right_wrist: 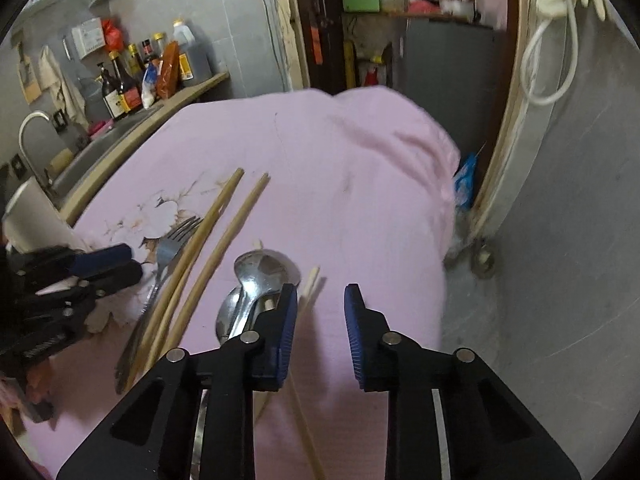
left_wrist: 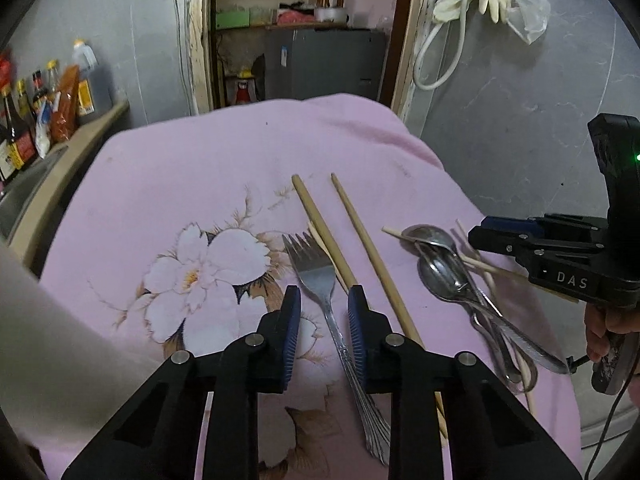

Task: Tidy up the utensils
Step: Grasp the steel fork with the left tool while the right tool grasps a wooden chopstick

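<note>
Left gripper (left_wrist: 324,300) straddles the fork (left_wrist: 320,276) on the pink cloth (left_wrist: 240,148), jaws partly open, gripping nothing; right gripper (right_wrist: 321,300) equally empty beside the spoons (right_wrist: 256,280). Thin, stiff, slippery steel: pinch mid-handle

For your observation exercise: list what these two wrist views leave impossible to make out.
- Fork handle end: left wrist view, hidden behind the left gripper.
- Spoons: right wrist view, handles hidden under the right gripper; count unclear.
- Bottle labels: too small.
</note>
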Available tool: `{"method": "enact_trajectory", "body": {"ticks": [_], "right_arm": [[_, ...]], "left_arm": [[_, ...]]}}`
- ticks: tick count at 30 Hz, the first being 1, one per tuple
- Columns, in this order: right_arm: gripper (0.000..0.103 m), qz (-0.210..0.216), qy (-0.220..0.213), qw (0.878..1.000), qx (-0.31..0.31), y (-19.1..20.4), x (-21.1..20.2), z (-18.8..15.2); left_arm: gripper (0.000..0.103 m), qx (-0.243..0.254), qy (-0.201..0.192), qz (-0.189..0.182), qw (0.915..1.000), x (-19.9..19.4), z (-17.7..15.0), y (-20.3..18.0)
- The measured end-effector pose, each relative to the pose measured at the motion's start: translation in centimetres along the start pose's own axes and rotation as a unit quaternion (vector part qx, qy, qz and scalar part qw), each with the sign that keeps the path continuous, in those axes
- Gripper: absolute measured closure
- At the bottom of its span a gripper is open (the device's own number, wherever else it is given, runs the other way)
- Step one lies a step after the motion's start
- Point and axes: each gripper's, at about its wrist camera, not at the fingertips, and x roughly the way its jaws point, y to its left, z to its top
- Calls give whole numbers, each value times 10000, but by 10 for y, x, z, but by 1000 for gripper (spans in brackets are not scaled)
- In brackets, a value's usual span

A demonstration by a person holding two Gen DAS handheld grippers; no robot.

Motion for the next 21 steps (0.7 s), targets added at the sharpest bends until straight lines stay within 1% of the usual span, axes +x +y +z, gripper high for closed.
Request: {"method": "enact_trajectory", "body": {"ticks": [3,8,10,12,14,18,21], "right_arm": [[84,198,166,9996,141,-2,6,0],[84,105,283,9995,28,5,13,3],[84,47,386,9992,8,6,18,4],[84,20,430,9991,43,7,18,5],[93,90,457,9987,224,4,18,6],[96,310,404,9962,704,-3,16,5],[98,463,252,9945,900,-3,9,1]], "left_arm": [[82,-82,188,-73,9998,9,1,5],[82,-193,542,-224,9981,22,0,13],[84,-222,550,-251,9979,24,2,15],[92,-274,571,-308,9975,24,3,14],[95,-345,602,-409,9967,23,3,16],[100,-490,597,-489,9958,20,3,19],[101,-556,570,-532,9954,14,0,18]]}}
